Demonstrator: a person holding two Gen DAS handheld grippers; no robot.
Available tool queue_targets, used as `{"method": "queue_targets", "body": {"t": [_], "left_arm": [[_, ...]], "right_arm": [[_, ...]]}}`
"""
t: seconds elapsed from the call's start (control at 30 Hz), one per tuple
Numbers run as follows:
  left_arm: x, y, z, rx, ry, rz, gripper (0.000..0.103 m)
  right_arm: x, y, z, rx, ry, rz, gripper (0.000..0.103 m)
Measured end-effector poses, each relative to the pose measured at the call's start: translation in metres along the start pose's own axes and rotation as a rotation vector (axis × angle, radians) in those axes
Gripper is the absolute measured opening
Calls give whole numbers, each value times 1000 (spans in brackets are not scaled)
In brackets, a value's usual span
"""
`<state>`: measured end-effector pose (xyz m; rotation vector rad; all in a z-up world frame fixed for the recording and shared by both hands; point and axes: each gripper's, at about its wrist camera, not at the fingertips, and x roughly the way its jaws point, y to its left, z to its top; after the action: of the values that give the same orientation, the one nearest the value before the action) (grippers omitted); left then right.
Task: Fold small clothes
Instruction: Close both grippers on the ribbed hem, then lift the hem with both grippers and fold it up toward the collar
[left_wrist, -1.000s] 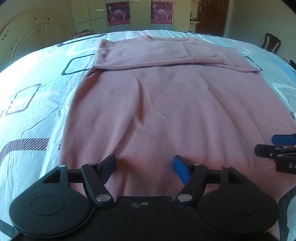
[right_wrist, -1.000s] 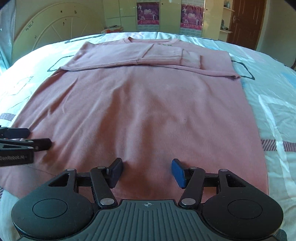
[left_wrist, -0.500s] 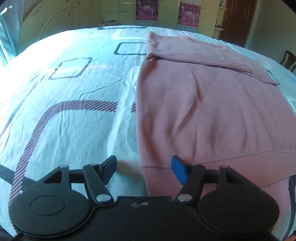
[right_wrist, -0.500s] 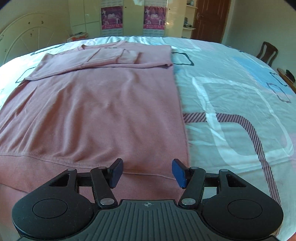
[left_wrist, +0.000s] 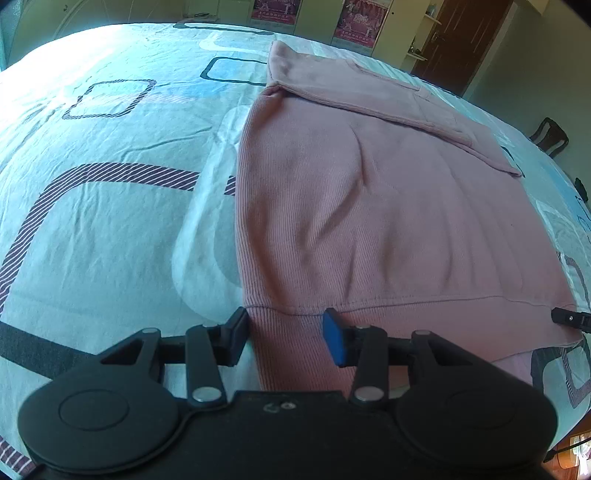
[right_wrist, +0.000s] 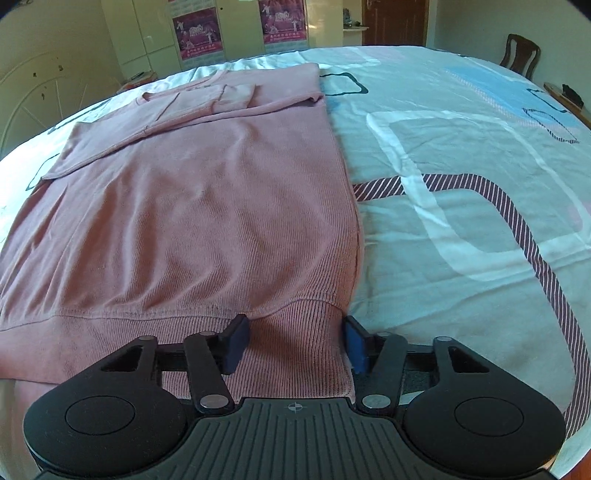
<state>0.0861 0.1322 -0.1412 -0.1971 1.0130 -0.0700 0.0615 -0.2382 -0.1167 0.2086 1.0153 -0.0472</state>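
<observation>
A pink sweater (left_wrist: 369, 206) lies flat on the bed, its sleeves folded across the chest (left_wrist: 373, 103). My left gripper (left_wrist: 284, 338) stands over the hem's left corner. Its jaws are closing, with the ribbed hem band (left_wrist: 291, 350) lying between them; the left finger (left_wrist: 236, 338) touches the sweater's side edge. In the right wrist view, my right gripper (right_wrist: 295, 345) straddles the right corner of the sweater (right_wrist: 203, 206). Its jaws are closing too, and the ribbed band (right_wrist: 295, 332) between them bulges slightly. The right gripper's tip (left_wrist: 569, 317) shows at the far hem corner.
A pale blue bedsheet (left_wrist: 110, 221) with striped square patterns spreads on both sides of the sweater (right_wrist: 461, 221). Beyond the bed stand cupboards with posters (right_wrist: 199, 37), a brown door (left_wrist: 454, 40) and a wooden chair (right_wrist: 521, 51).
Both grippers slid apart along the hem, from near its middle to its left and right corners. Their jaws have narrowed around the ribbed band.
</observation>
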Motion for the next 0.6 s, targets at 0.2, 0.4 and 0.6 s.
{"method": "queue_targets", "body": {"t": [0.2, 0.4, 0.6], "left_arm": [[-2, -5, 10, -1, -27, -69, 4], [-21, -26, 50, 31, -141, -135, 4], [-14, -41, 129, 8, -255, -158, 4]], "right_arm": [[-1, 6, 6, 5, 21, 85, 13], [-13, 4, 34, 54, -44, 174, 13], [-12, -8, 112, 134, -162, 253, 13]]}}
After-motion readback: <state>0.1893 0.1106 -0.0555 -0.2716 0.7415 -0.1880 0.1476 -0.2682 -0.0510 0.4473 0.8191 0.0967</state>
